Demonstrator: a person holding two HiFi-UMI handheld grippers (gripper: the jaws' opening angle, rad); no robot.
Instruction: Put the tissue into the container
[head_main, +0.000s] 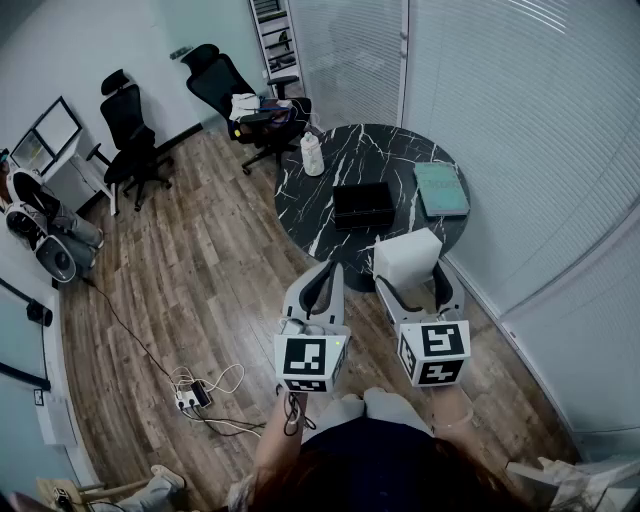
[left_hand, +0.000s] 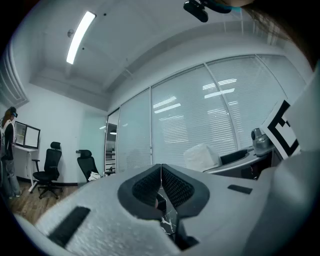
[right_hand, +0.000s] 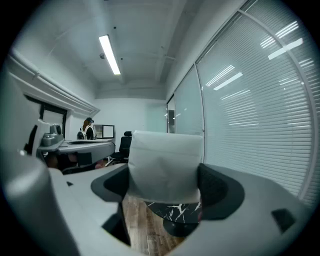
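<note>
1. The right gripper (head_main: 414, 282) is clamped on a white tissue pack (head_main: 407, 257). The right gripper view shows the pack (right_hand: 165, 162) filling the gap, with a jaw pressed against each of its sides.
2. The right gripper (right_hand: 168, 189) has its jaws spread wide around the pack.
3. In the head view the pack is in the air at the near edge of the round black marble table (head_main: 335, 165), not resting on it.
4. The black container (head_main: 362, 204) stands near the middle of the table, beyond the pack and apart from it.
5. The left gripper (head_main: 322, 276) has its jaws together with nothing between them. In its own view the two dark pads meet at the tips (left_hand: 161, 172).
6. A teal book (head_main: 441, 189) lies toward the table's right edge, just beside the container.
7. A white bottle (head_main: 312, 155) stands at the table's far left edge.
</note>
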